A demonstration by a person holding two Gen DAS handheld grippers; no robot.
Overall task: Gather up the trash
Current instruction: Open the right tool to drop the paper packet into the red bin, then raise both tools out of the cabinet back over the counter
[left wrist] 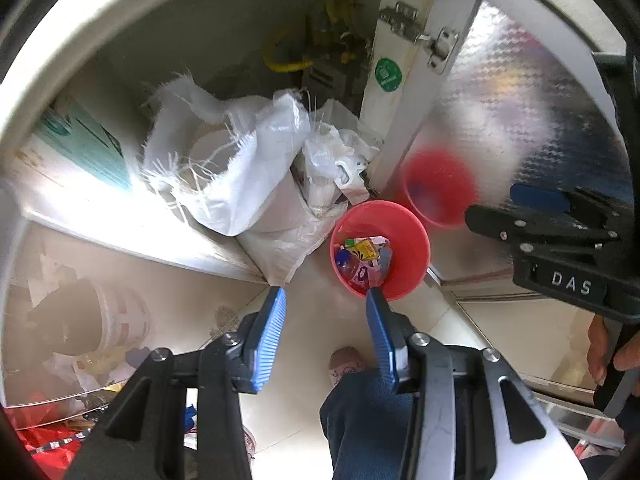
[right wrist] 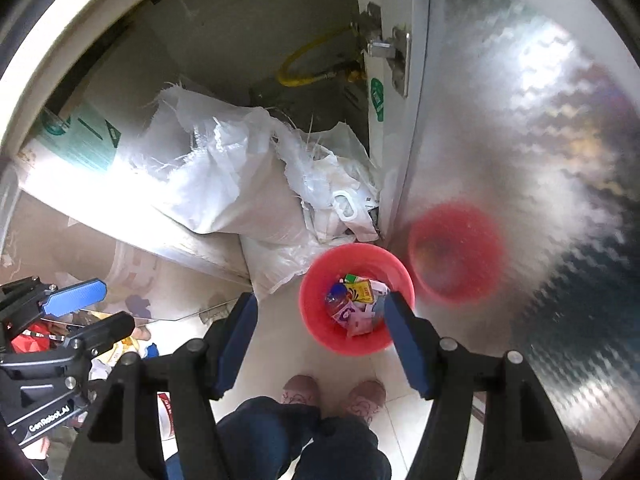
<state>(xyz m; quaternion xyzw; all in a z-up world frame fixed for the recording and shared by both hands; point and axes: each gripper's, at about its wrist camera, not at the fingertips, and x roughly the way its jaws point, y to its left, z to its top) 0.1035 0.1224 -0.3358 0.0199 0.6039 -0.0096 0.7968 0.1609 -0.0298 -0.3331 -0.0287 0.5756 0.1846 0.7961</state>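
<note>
A red bin (left wrist: pixel 404 248) stands on the tiled floor by an open cabinet; it also shows in the right wrist view (right wrist: pixel 316 312). It holds several pieces of trash (left wrist: pixel 362 258), among them a yellow packet (right wrist: pixel 360 292) and a blue-capped bottle (right wrist: pixel 338 294). My left gripper (left wrist: pixel 326 298) is open and empty, high above the floor, left of the bin. My right gripper (right wrist: pixel 320 306) is open and empty above the bin. The right gripper shows in the left wrist view (left wrist: pixel 520 212); the left one shows in the right wrist view (right wrist: pixel 100 300).
White woven sacks (left wrist: pixel 240 160) fill the open cabinet, spilling toward the bin. A shiny metal door (right wrist: pixel 520 160) stands open at the right and mirrors the bin. The person's feet in pink slippers (right wrist: pixel 332 394) stand on the floor below. Red and mixed litter (left wrist: pixel 40 440) lies at the lower left.
</note>
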